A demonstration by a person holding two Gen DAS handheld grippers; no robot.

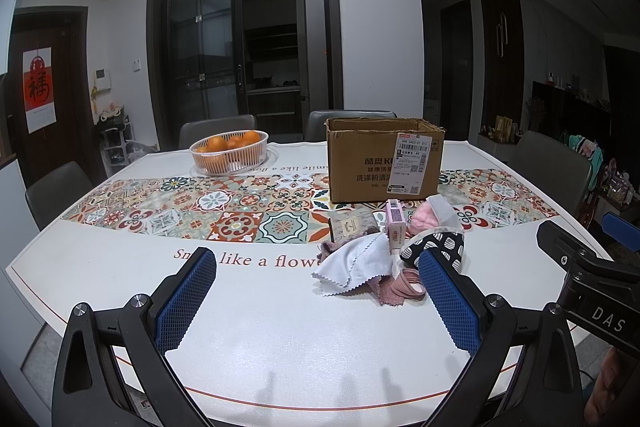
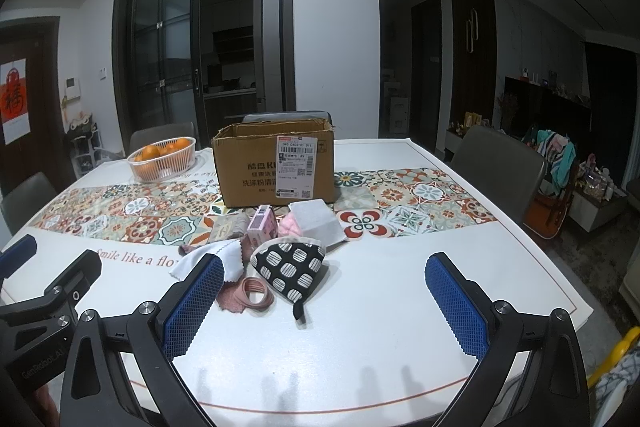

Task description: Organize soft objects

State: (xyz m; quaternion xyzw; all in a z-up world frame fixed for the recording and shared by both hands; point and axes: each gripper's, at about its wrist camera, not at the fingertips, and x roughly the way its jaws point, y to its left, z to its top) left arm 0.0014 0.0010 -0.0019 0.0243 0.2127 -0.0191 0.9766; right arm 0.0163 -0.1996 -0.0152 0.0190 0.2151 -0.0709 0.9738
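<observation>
So you hold the left gripper (image 1: 316, 301) and the right gripper (image 2: 324, 303) wide apart, empty, above the counter (image 2: 360, 347); the soft objects (image 2: 276, 259) lie heaped before the cardboard box (image 2: 276, 163) (probably their destination).

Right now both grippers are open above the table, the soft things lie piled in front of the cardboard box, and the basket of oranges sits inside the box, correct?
Not quite: the basket of oranges stands on the table beside the cardboard box, as the left wrist view shows. The rest holds.
</observation>
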